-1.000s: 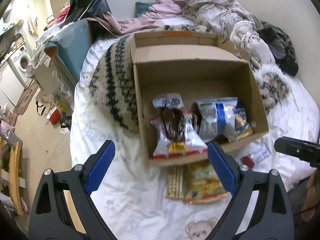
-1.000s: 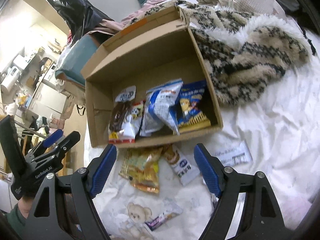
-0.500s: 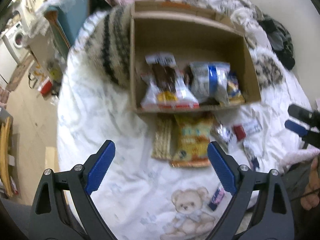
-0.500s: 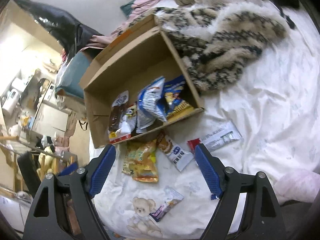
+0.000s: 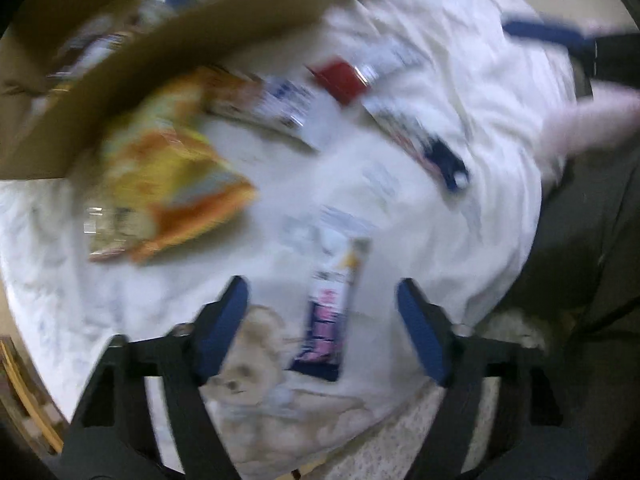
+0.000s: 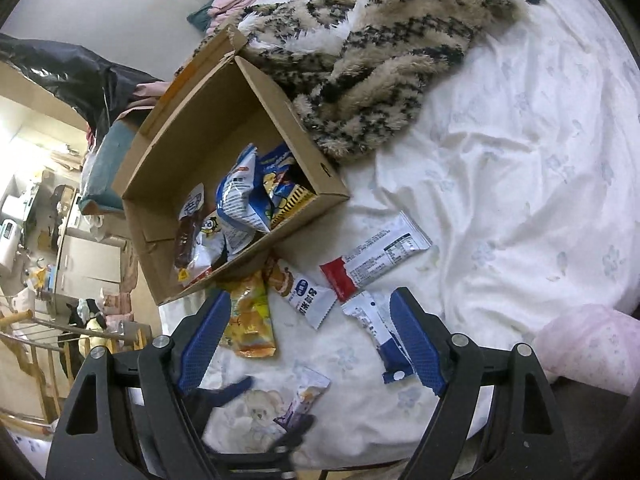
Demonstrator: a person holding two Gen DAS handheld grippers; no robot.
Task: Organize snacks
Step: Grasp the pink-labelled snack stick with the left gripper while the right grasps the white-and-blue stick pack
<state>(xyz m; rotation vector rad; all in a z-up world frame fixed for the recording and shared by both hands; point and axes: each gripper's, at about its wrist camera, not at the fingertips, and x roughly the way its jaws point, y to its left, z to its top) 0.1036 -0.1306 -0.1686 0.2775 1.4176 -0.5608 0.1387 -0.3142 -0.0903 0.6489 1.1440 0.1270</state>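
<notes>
Since the earlier frames, left gripper (image 5: 320, 320) has swung down from facing the cardboard box (image 6: 256, 92) to hang over the sheet's bear print; its jaws have just been closing.

Item, left gripper: fingers apart, nothing clamped. Small purple-and-white snack bar (image 5: 330, 312) lies flat between them, touching neither pad; its long axis runs away from the fingers. View heavily blurred.

Item, right gripper (image 6: 310, 340): fingers wide apart, empty. Orange-yellow packet (image 6: 250, 320) just inside its left finger, white biscuit packet (image 6: 304, 292) between the fingers, blue-and-white wrapper (image 6: 380, 330) against its right finger, red-ended bar (image 6: 376, 260) beyond the tips.

Item, box: beyond both sets of fingertips, already holding several bags.

Handling note, as judgement: the bar is thin and lies on soft bedding, so the tips should press slightly into the sheet, straddle the bar's narrow width near its middle, and close without pinching fabric. Settling the hand first would likely help.
</notes>
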